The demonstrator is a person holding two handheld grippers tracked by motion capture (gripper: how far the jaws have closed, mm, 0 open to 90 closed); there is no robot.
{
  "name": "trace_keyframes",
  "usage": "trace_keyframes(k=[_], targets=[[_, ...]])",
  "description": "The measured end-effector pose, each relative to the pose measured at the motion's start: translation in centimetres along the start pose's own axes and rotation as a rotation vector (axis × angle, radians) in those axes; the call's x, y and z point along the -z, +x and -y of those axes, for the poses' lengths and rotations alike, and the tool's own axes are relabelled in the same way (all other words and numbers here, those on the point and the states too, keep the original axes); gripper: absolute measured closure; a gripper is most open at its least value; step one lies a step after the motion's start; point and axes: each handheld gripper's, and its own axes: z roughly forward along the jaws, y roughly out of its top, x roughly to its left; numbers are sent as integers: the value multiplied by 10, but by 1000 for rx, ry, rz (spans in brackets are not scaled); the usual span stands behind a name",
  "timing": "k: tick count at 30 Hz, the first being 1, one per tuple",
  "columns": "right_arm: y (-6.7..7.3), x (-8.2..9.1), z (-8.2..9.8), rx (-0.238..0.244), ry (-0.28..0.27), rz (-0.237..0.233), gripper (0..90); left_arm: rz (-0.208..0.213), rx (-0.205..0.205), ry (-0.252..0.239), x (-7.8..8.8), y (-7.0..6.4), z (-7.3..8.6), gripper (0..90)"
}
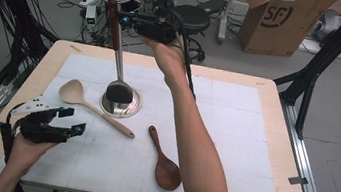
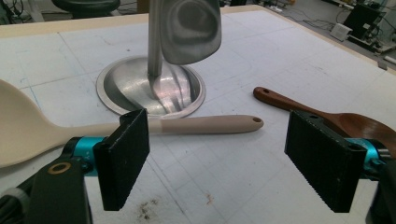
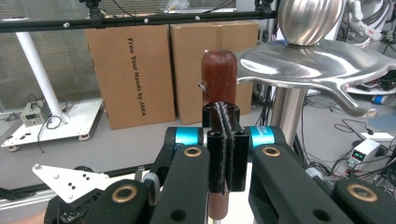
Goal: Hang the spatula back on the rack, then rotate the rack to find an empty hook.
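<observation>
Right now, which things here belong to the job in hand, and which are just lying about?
In the job:
- right hand-held gripper, shut on the wooden handle of the metal ladle
- steel utensil stand, with the ladle's bowl just above its base

Lying about:
- beige spoon on the mat
- dark wooden spoon on the mat
- left hand-held gripper, open and empty
- cardboard box on the floor

A: How is the light looking from the high view?

B: Even and soft, coming from overhead. The white mat on the counter is reading bright, and the arm is casting only a faint shadow on it.

A: Any glare?

B: The steel stand base is mirroring highlights, and the domed top is gleaming too.

A: Sharpness?

B: The high view is looking slightly soft. In the right gripper view, the wooden handle is staying crisp while the near gripper parts are blurring.
</observation>
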Motion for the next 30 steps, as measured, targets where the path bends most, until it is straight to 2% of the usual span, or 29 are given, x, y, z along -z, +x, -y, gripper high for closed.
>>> trace_keyframes(k=[18,30], targets=[[-2,-1,-3,-7,-24,-7,893,0,-5,1,-1,1,0,227],[3,-16,-6,7,-15,-19,893,-1,-2,-3,0,2,0,226]])
